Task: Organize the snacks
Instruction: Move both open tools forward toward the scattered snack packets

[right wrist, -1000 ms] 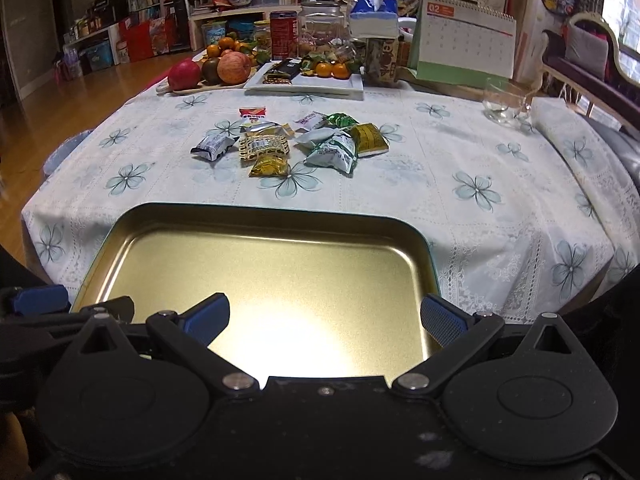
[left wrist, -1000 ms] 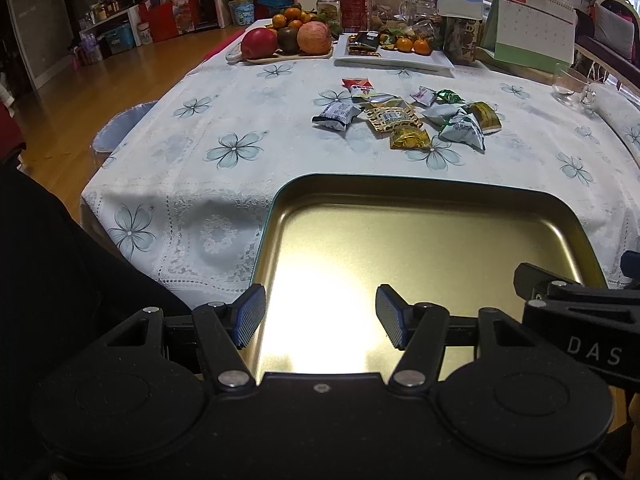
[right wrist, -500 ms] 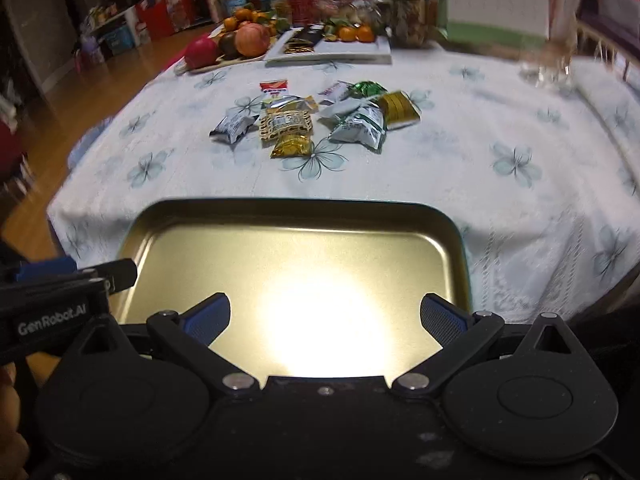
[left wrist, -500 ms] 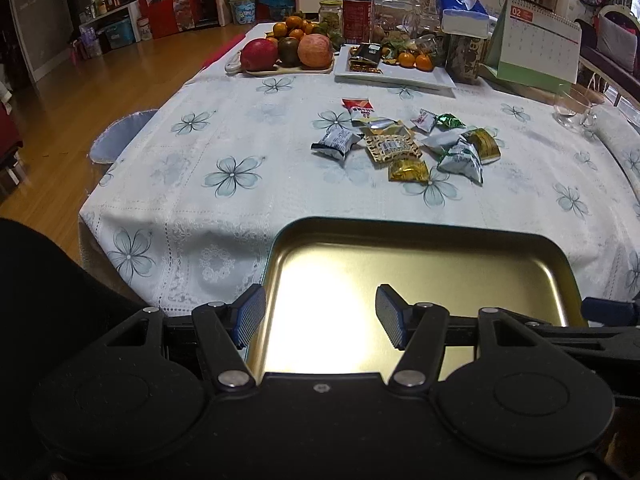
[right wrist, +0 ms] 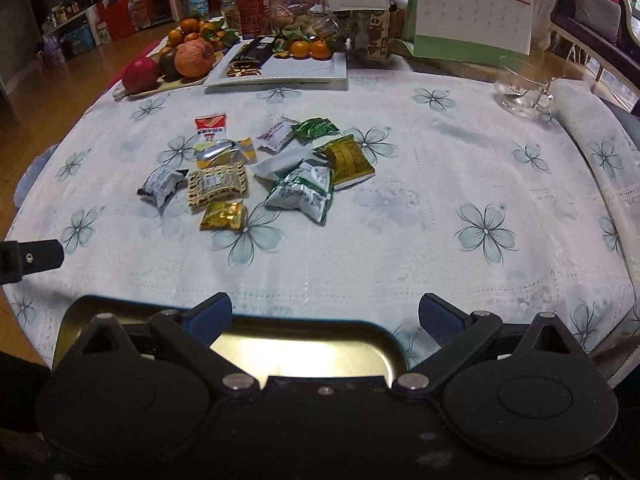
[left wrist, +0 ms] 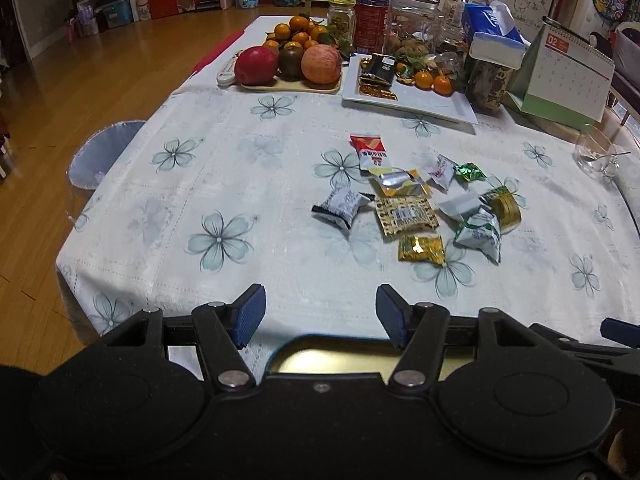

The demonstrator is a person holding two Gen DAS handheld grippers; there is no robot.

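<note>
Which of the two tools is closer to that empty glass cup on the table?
Right. The right tool has the glass cup ahead on its right; the left tool, beside it on the far side, sees the cup at its far right edge.

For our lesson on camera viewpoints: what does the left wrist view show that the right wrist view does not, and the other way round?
Only the left wrist view shows the blue stool beside the table. Only the right wrist view shows the chair at the far right. Both share the snack pile, the gold tray, the fruit, the calendar and open tongs.

Glossy gold metal tray point(right wrist: 296, 354); shiny foil snack packets point(right wrist: 222, 216); matt cloth tablecloth point(right wrist: 400, 240)
</note>
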